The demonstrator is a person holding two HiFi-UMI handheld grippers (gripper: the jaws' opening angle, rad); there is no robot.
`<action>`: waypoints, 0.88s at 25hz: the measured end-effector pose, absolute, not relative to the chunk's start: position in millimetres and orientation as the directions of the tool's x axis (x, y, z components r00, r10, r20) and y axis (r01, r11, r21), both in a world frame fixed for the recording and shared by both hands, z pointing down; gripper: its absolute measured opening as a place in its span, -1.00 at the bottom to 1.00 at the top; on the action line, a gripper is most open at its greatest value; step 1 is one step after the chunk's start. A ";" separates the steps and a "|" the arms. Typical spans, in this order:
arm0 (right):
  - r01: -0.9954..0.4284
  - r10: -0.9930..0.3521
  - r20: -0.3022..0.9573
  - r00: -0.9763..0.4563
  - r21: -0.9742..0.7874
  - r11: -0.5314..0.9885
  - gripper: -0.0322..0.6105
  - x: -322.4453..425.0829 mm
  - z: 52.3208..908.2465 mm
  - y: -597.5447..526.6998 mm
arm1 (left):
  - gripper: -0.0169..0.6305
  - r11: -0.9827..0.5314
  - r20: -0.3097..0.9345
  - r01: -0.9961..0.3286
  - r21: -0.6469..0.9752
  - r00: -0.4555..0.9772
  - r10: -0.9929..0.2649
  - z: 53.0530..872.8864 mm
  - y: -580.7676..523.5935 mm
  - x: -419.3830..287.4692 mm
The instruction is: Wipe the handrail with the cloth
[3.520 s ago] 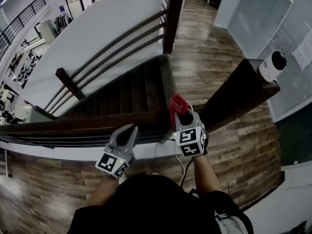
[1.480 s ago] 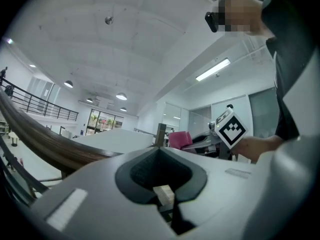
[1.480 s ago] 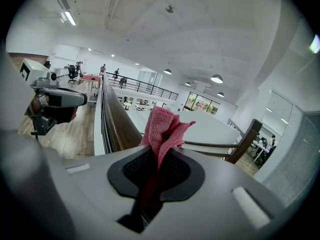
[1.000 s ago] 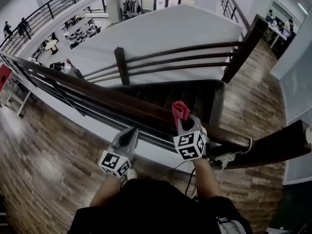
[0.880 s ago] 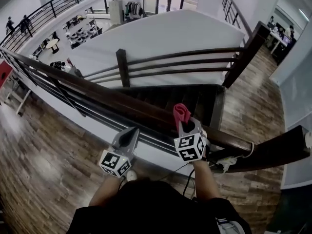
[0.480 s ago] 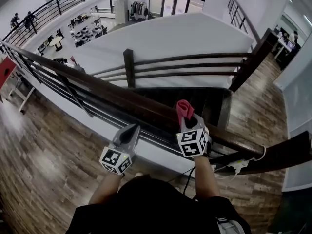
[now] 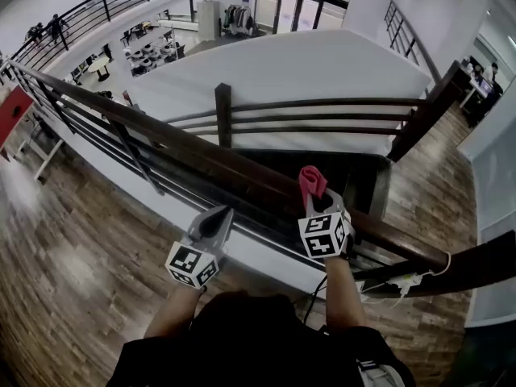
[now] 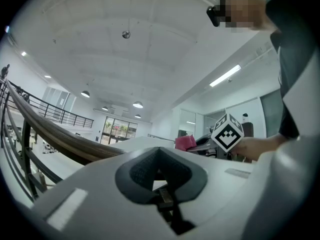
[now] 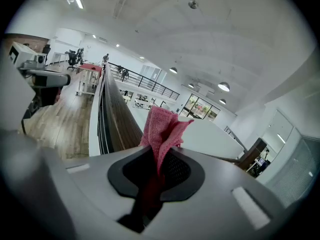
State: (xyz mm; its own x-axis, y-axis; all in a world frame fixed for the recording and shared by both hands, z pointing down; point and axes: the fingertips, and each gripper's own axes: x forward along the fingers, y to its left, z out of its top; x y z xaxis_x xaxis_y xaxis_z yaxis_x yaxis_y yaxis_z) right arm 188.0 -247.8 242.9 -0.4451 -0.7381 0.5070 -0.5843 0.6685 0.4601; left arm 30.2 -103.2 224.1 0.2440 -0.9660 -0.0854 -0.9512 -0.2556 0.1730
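Left gripper (image 7: 216, 221): hovering nearest the person, just short of the handrail's near edge; its jaws are meeting at the tips with nothing between them

Right gripper (image 7: 317, 205): reaching over the handrail's top, jaws clamping down on the lower part of the cloth

Cloth (image 7: 311, 181): pink and coarse-woven, standing up out of the right jaws in a folded bunch, its free end rising above the handrail; I cannot tell whether any of it is touching the wood

Handrail (image 7: 234, 166): dark wood, running as a long diagonal from the far left down to the near right, passing under the right gripper; it is looking smooth and rigid

Stairs (image 7: 347, 176): dropping away in the dark well beyond the handrail's far edge

Far railing (image 7: 223, 113): standing across the stairwell, well apart from both grippers

Handling of the cloth: judging by the folds, it is light, soft and limp, so it is likely bending over as soon as it is pressed down; nothing fragile about it, though a loose end may be dragging or slipping out under friction

Where to hold: the present hold low on the bunch seems sound, leaving the free end for draping over the handrail's top

Risk: with an open drop past the far edge, a weak pinch is risking the cloth falling down the stairs
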 end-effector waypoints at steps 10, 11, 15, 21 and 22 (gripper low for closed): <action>-0.493 -0.684 0.530 -0.501 0.474 0.729 -0.78 126.7 246.5 -242.5 | -0.95 -0.143 -0.100 -0.973 0.179 0.126 -0.987 219.1 -77.1 -15.1; -0.484 -0.678 0.533 -0.506 0.475 0.735 -0.78 120.7 245.6 -240.4 | -0.95 -0.138 -0.102 -0.974 0.177 0.122 -0.987 216.8 -74.5 -17.6; -0.462 -0.666 0.533 -0.522 0.479 0.746 -0.78 101.2 242.8 -241.6 | -0.95 -0.121 -0.106 -0.973 0.196 0.102 -0.989 212.9 -71.0 -26.0; -0.442 -0.658 0.533 -0.532 0.488 0.753 -0.78 84.1 244.8 -245.2 | -0.95 -0.085 -0.090 -0.973 0.215 0.067 -0.994 222.7 -70.9 -40.0; -0.438 -0.657 0.532 -0.534 0.491 0.753 -0.78 80.6 244.2 -246.7 | -0.95 -0.085 -0.092 -0.973 0.215 0.066 -0.994 222.6 -73.3 -42.6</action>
